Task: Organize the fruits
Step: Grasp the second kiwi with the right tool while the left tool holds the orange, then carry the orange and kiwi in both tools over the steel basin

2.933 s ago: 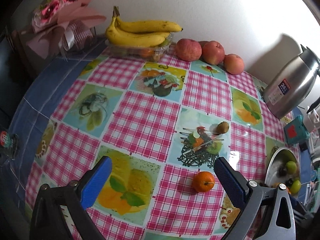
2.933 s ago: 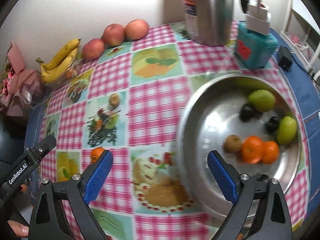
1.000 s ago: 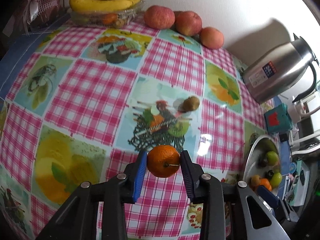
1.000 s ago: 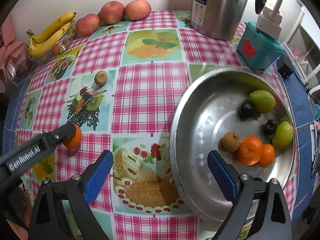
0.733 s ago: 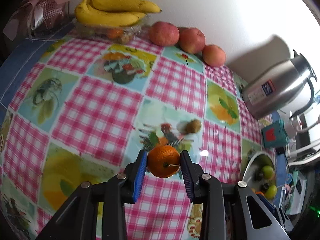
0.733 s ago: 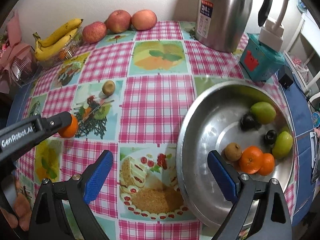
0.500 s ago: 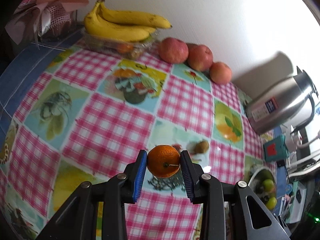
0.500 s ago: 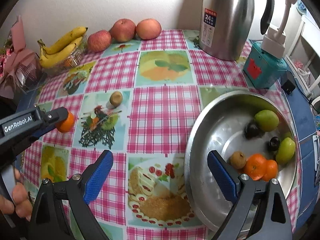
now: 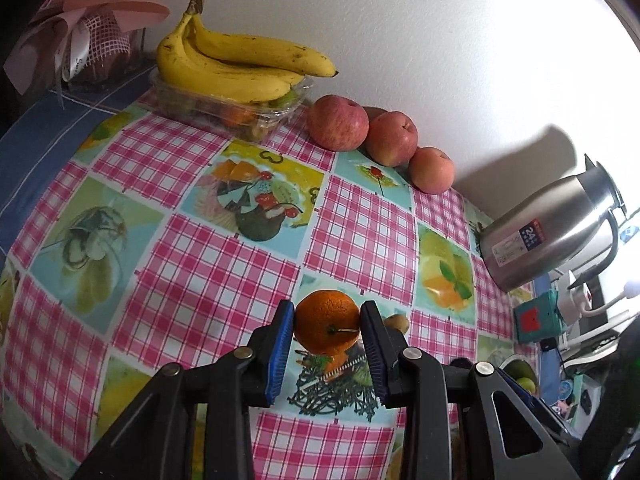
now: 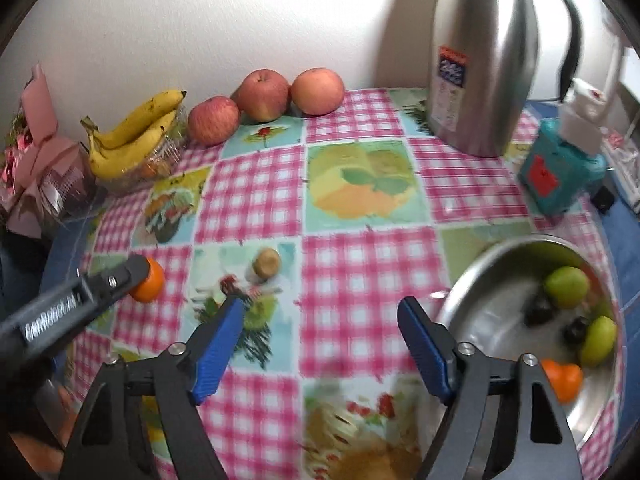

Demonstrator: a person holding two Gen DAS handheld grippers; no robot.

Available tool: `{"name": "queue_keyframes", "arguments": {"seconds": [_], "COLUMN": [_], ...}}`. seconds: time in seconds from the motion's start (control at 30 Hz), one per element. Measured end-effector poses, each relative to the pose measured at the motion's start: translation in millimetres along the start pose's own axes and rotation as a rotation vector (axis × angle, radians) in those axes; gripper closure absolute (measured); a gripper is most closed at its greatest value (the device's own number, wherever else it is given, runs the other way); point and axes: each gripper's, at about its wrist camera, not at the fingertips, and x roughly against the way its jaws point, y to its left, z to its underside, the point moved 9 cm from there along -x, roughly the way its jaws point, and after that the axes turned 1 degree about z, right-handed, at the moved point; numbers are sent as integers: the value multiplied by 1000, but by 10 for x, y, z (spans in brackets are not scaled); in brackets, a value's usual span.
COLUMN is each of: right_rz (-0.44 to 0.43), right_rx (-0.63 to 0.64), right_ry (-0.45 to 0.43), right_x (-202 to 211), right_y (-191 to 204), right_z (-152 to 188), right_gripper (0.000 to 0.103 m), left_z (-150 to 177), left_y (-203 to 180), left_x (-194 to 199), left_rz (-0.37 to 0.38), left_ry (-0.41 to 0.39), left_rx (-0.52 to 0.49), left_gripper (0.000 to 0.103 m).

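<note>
The right wrist view is smeared by motion blur: the kiwi (image 10: 267, 262), the tablecloth (image 10: 372, 280) prints and the small dark fruits (image 10: 538, 312) lose their outlines. The near right edge cuts off the metal bowl (image 10: 500, 256). In the left wrist view the orange (image 9: 327, 327) half hides the kiwi
</note>
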Motion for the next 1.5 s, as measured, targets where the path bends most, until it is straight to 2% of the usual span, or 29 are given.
{"name": "queue_keyframes", "arguments": {"seconds": [0.13,0.2,0.37,0.63,0.77,1.0,1.2,1.5], "right_rz": [-12,-19,-17,14,6,14,17,11], "right_rx": [21,24,24,30,32,88,121,129], "right_ry": [19,38,78,127,127,105,90,75], "right_x": [-174,-285,-522,-764,-798,-648,-344,61], "right_y": [155,219,328,346,372,478,540,510], "right_z": [-109,-134,-193,-211,-211,-101,45,326], "right_gripper": [34,43,55,66,78,78,78,78], "left_z": [-4,-3,6,18,25,83,190,449], "left_y": [78,116,160,189,185,258,307,191], "left_x": [-53,-70,-100,-166,-198,-204,-92,173], "left_rz": [1,2,4,5,9,-11,-43,-29], "left_ry": [7,10,17,29,37,73,97,109], "left_rx": [23,34,49,62,63,82,78,64], "left_gripper": [67,66,66,67,67,66,66,66]}}
